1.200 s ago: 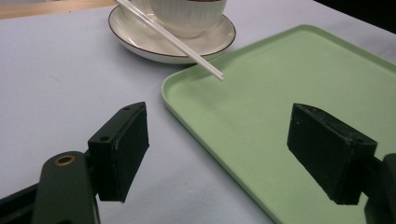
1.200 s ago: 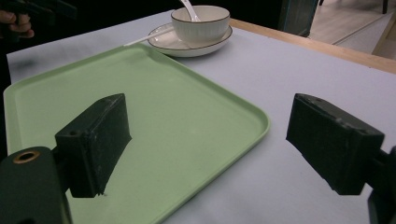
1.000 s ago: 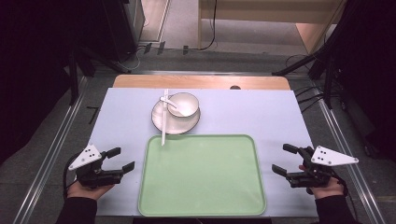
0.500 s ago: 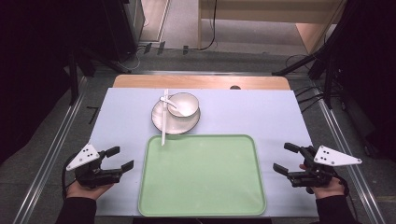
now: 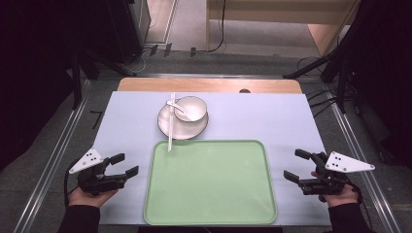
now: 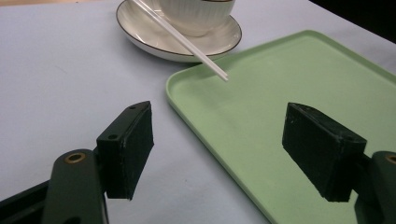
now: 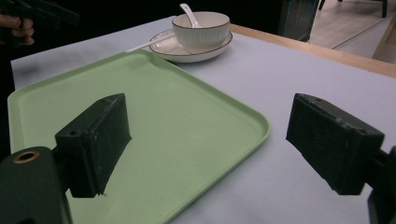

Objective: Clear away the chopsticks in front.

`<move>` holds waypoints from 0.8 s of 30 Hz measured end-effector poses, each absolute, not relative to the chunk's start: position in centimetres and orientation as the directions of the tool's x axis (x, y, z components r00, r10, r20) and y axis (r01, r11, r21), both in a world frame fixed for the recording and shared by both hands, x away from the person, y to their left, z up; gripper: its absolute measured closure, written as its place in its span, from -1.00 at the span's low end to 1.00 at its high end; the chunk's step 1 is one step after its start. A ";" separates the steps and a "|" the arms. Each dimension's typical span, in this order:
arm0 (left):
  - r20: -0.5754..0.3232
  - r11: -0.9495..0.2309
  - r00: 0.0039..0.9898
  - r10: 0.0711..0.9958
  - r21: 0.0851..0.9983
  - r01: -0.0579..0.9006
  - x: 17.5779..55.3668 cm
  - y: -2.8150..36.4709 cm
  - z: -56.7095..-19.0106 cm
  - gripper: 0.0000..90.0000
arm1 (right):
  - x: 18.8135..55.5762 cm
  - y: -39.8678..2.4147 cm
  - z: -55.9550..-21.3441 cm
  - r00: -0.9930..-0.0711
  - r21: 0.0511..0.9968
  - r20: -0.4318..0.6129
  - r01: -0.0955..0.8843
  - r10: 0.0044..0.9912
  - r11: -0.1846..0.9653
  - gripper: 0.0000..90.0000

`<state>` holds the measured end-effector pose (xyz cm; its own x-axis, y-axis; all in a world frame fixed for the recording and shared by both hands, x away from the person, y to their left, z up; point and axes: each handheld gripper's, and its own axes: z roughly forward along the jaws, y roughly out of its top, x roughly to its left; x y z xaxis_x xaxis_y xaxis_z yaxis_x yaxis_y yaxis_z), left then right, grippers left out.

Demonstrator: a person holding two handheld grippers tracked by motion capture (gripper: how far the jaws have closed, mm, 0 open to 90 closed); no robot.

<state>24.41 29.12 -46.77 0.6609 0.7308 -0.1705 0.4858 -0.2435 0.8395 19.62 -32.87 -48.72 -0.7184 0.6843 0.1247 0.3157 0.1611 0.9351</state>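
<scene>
An empty green tray point(image 5: 209, 184) lies at the table's near middle. Behind it a white plate point(image 5: 167, 127) carries a ribbed bowl point(image 5: 193, 108) with a white spoon point(image 5: 171, 103) in it. White chopsticks point(image 5: 170, 124) rest across the plate, their tips reaching the tray's far left corner. My left gripper point(image 5: 125, 163) sits left of the tray, open; its jaws have just been closing a little with nothing between them. In the left gripper view my left gripper point(image 6: 224, 149) points at the tray's edge point(image 6: 187, 100). My right gripper point(image 5: 294, 164) is open to the right of the tray, empty.
A pale blue mat point(image 5: 272, 121) covers the table, with a wooden strip point(image 5: 209, 85) along its far edge. Metal rails run along both sides. The floor beyond is dark, with cables and stands. The right gripper view catches the other hand point(image 7: 18, 21) far off.
</scene>
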 end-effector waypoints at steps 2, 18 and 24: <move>-0.183 -0.233 0.656 0.732 0.838 0.494 24.4 29.2 -46.8 -0.42 | 19.6 -32.9 -48.7 -0.718 0.933 0.126 0.320 0.684 0.164 -0.70; -0.189 -0.230 0.594 0.782 0.797 0.558 24.9 27.9 -45.9 -0.13 | 19.7 -32.7 -48.9 -0.718 0.928 0.127 0.330 0.685 0.174 -0.70; -0.267 -0.181 0.528 0.806 0.738 0.650 26.0 27.7 -45.4 -0.02 | 19.7 -32.8 -48.9 -0.707 0.927 0.122 0.332 0.697 0.174 -0.70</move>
